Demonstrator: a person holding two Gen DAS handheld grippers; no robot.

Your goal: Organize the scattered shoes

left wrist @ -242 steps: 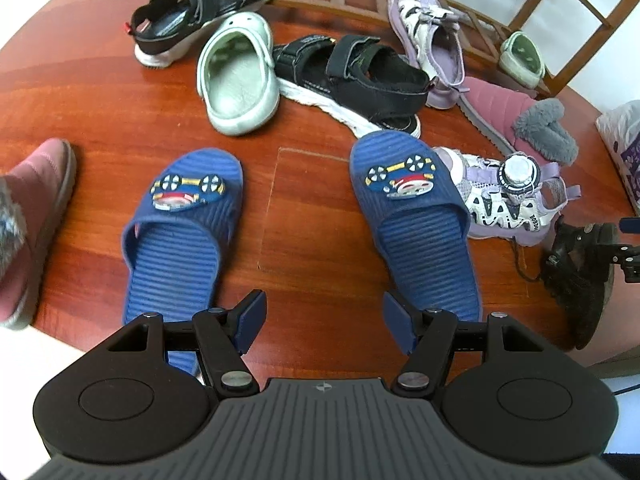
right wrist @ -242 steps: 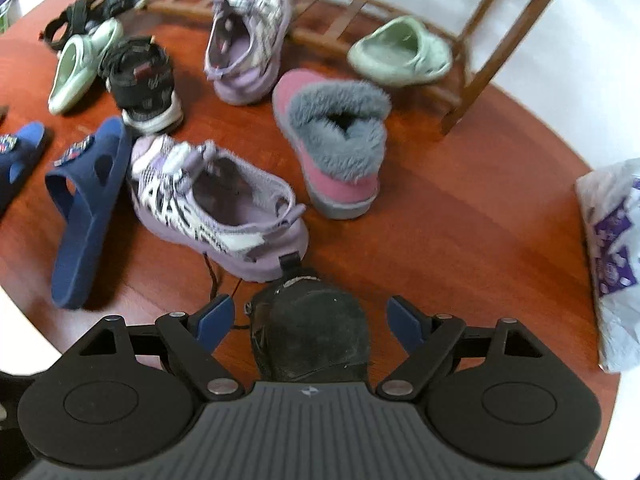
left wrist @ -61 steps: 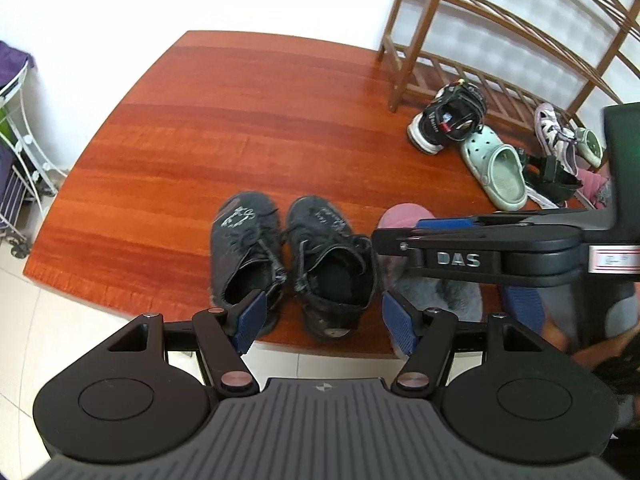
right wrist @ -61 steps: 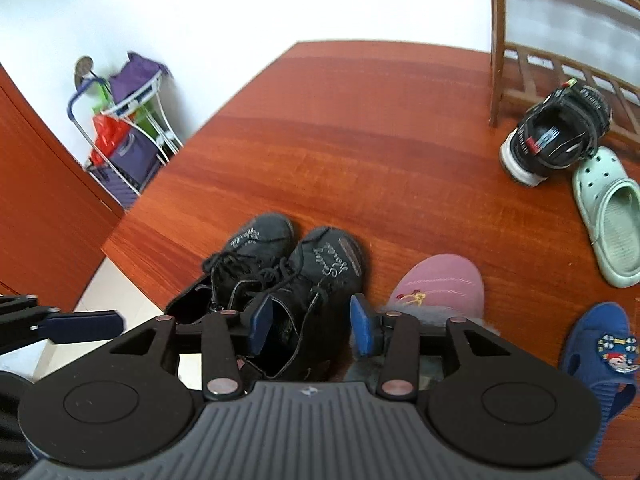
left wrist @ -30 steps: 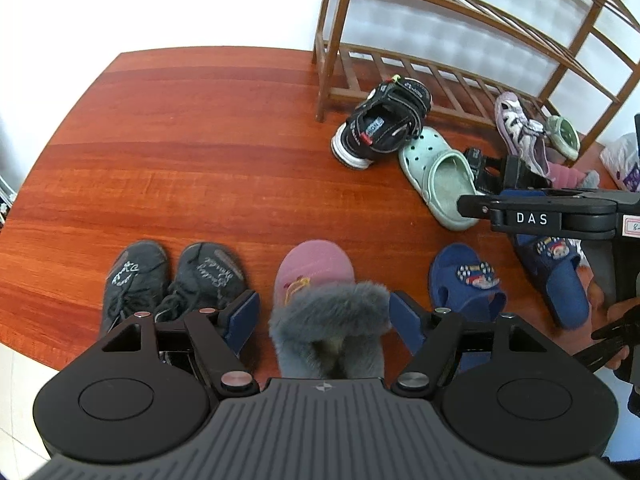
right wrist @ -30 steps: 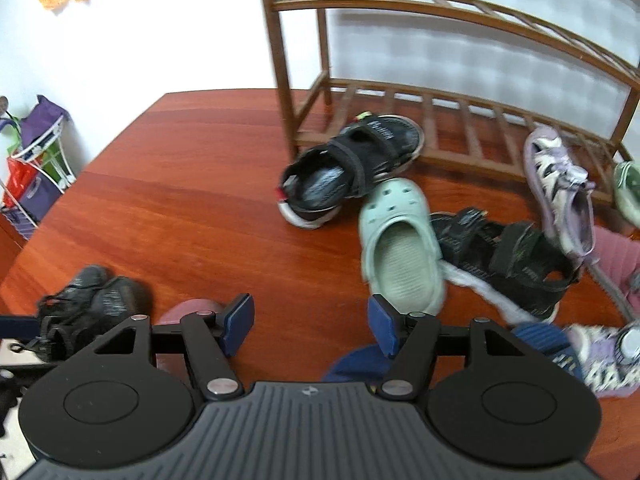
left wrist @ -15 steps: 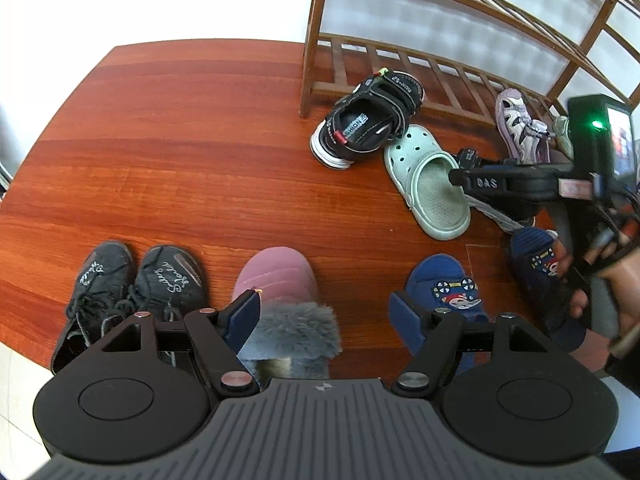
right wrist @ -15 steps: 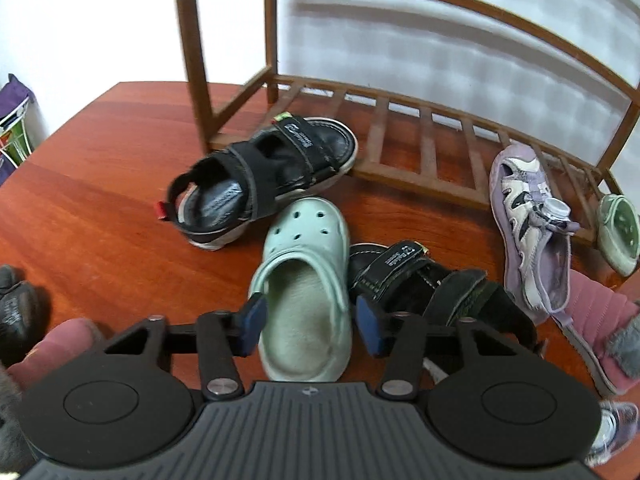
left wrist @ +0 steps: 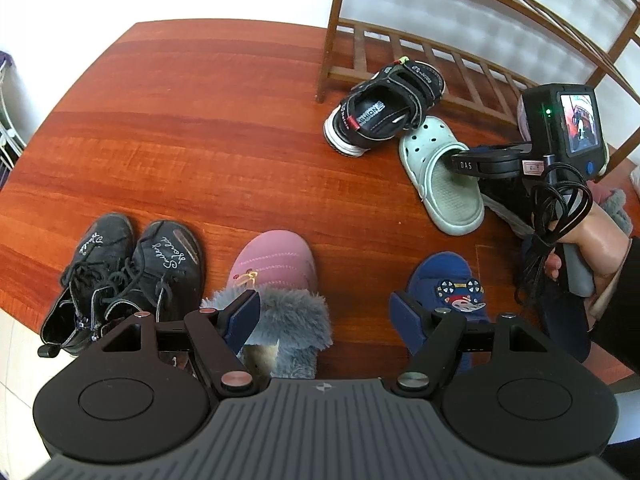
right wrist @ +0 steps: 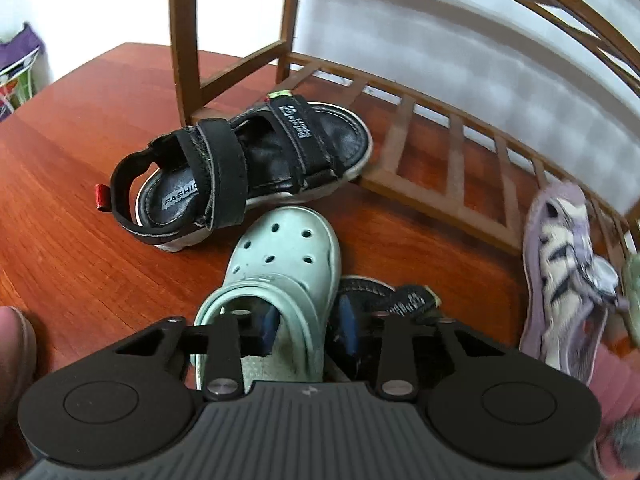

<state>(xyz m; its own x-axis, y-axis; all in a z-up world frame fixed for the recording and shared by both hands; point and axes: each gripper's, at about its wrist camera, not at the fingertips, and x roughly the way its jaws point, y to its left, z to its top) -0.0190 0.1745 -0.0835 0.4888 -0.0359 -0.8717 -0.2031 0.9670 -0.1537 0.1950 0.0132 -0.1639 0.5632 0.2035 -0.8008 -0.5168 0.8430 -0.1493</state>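
Black strapped sandal (right wrist: 248,168), insole label "FASHION", lies against the foot of the brown wooden shoe rack (right wrist: 420,148). Pale green perforated clog (right wrist: 276,280) sits just in front of it. Right gripper (right wrist: 308,326): jaws just closing, narrow, pads astride the clog's right side wall. Left gripper (left wrist: 324,318): wide, empty, above a pink fur-cuffed boot (left wrist: 276,276). "DAS" printed on the right gripper's arm.

My left wrist view looks steeply down from farther back; my right sits close, both sharing the mint clog (left wrist: 440,178) (right wrist: 280,264).
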